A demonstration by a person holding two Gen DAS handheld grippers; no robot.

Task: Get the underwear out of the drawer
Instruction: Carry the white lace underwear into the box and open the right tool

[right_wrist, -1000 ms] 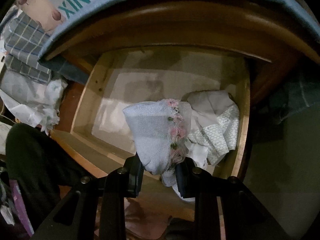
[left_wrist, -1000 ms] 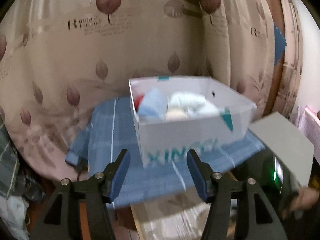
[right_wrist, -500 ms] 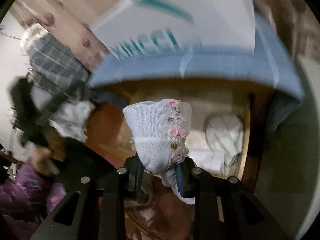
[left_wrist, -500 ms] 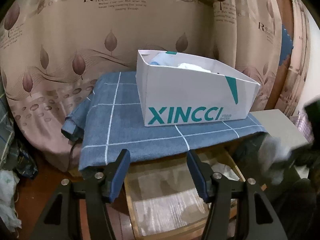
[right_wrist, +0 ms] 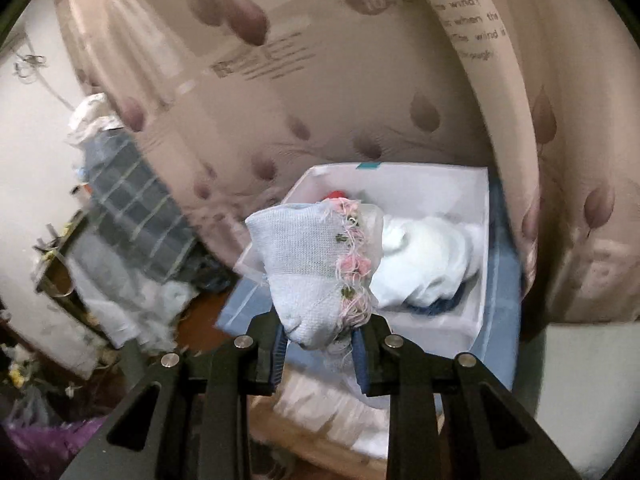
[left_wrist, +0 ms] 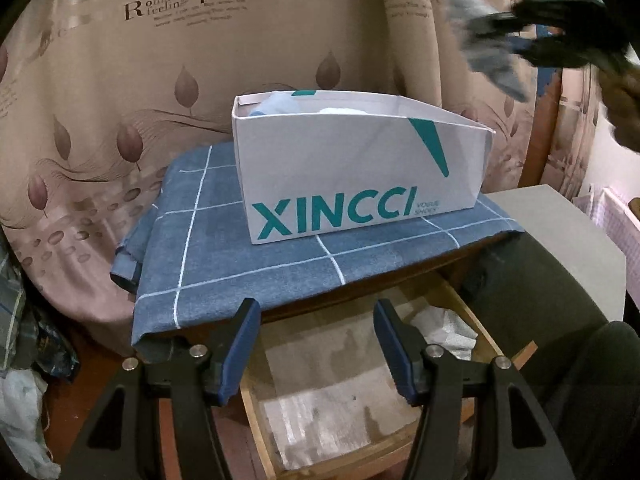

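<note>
My right gripper (right_wrist: 320,354) is shut on pale blue underwear (right_wrist: 316,268) with pink lace trim, held high above the white box (right_wrist: 478,248) that holds other folded garments. In the left wrist view the same underwear (left_wrist: 486,56) shows blurred at the top right, above the box (left_wrist: 360,168) marked XINCCI. The wooden drawer (left_wrist: 476,322) stands pulled out under the blue checked cloth (left_wrist: 224,256), with a white garment (left_wrist: 444,328) in its right corner. My left gripper (left_wrist: 316,348) hangs open over the drawer with nothing between its fingers.
A leaf-patterned curtain (left_wrist: 120,80) hangs behind the box. A grey flat-topped block (left_wrist: 560,236) stands right of the drawer. Clothes and bags (right_wrist: 120,216) pile up on the left, over a red-brown floor (left_wrist: 68,396).
My right gripper has risen from the drawer with the underwear to above the box. My left gripper has sunk a little, so the open drawer now shows under it.
</note>
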